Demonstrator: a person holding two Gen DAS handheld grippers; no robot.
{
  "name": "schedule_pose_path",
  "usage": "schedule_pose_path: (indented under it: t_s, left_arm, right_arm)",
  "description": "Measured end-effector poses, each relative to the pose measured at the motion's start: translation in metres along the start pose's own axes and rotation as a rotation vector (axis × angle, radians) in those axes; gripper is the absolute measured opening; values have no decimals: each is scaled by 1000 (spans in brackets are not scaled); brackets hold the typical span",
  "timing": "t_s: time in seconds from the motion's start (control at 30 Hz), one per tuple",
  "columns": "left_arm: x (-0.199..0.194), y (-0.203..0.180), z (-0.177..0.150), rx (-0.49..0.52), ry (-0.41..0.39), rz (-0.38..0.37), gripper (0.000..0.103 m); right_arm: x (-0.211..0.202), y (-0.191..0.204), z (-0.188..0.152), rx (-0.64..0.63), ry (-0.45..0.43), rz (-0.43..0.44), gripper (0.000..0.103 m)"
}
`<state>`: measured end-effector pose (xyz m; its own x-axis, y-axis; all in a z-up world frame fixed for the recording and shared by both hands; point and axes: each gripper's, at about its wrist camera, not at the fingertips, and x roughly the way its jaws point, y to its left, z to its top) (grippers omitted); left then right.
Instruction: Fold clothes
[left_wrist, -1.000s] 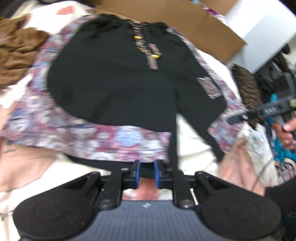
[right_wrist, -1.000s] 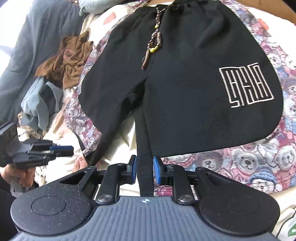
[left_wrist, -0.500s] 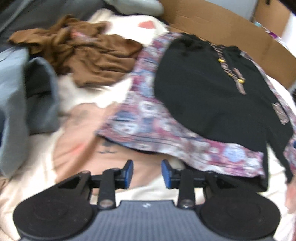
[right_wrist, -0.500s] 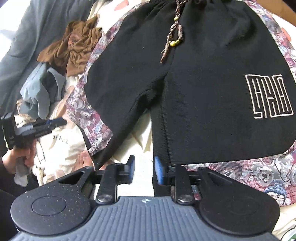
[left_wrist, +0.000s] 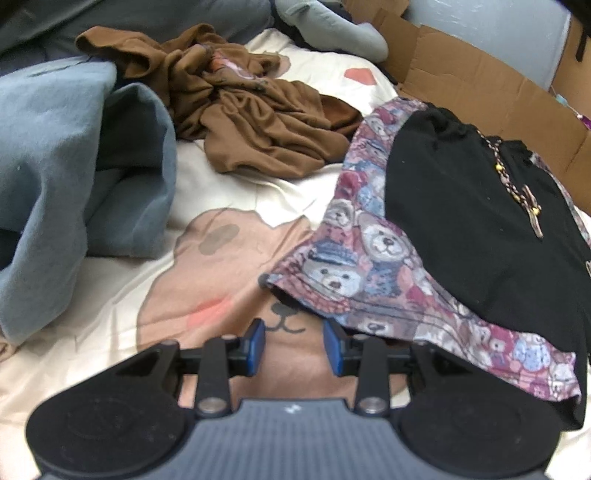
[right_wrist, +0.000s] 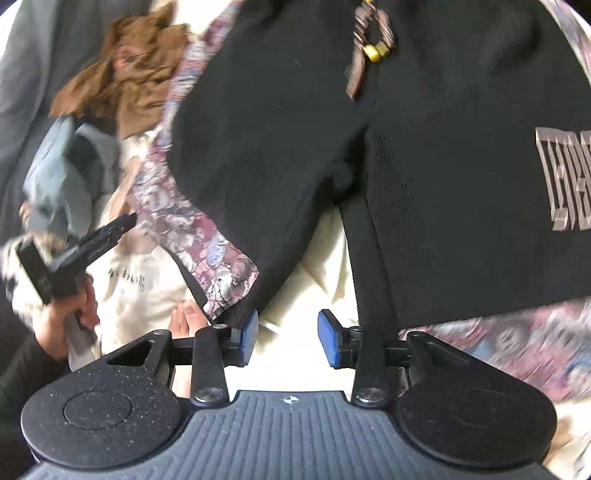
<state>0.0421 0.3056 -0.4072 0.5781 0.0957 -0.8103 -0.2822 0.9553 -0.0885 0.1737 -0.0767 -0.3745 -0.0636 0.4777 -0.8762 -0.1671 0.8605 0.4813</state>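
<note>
Left gripper (left_wrist: 293, 346) and right gripper (right_wrist: 287, 339) both released, empty, lower centre; black shorts (right_wrist: 424, 155) flat above, brown garment (left_wrist: 243, 110) upper left.

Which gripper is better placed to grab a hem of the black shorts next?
Probably the right gripper: open, with both hems of the black shorts just ahead. The left gripper, also open, faces bare bedsheet.

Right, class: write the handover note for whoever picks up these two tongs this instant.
Left tongs: open, empty, over the bear-print sheet.
Right tongs: open, empty, at the hem of the black shorts.
Shorts lie flat, waistband away, on the teddy-print cloth.
Done: shorts spread out.
Left: no fold made yet; the brown garment and blue-grey garment wait crumpled.
</note>
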Motion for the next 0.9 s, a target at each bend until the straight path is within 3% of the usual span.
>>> schedule_pose_path:
  t_s: [0.5, 0.77, 0.9]
  left_arm:
    - [10, 10, 2, -31, -69, -49, 37]
    - [15, 12, 7, -66, -101, -54, 37]
    - [12, 12, 7, -58, -111, -77, 27]
  right_arm:
    - [42, -10, -53, 353, -170, 66, 43]
    - [55, 11, -64, 423, -249, 102, 43]
    - [59, 17, -66, 432, -256, 126, 51]
